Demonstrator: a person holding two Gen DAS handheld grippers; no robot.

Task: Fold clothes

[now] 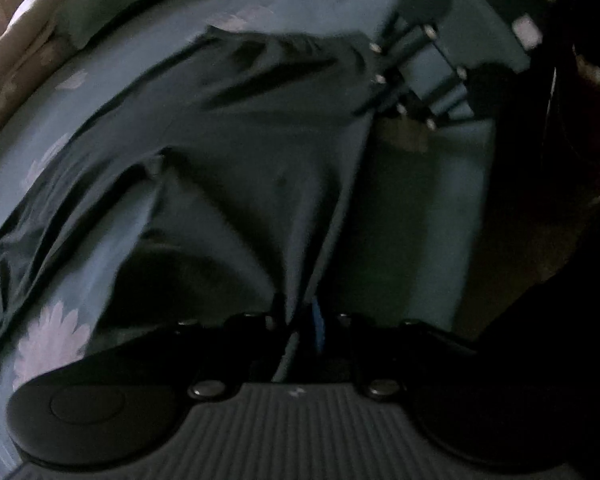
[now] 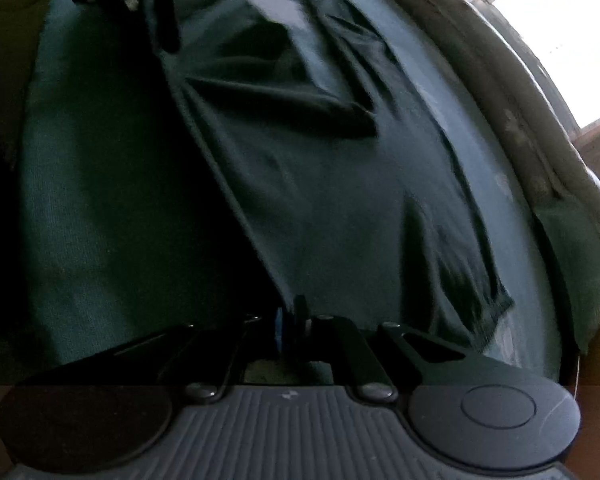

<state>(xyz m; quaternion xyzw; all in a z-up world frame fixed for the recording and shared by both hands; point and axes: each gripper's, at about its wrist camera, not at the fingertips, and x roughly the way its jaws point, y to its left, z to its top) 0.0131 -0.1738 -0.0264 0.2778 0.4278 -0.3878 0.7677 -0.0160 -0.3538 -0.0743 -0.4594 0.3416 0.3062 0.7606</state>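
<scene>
Blue floral bedsheet [image 1: 40,184], pillow [image 1: 112,4] at edge, both grippers' fingers pinching dark garment [image 1: 240,152] hem.

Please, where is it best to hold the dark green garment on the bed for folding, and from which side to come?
Probably by its long straight hem, from above. The dark green garment lies on the blue bedsheet, and the left gripper and right gripper each pinch that edge.

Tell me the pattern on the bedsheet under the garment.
Blue bedsheet with pale pink-white flower prints; clearest in the left wrist view.
</scene>
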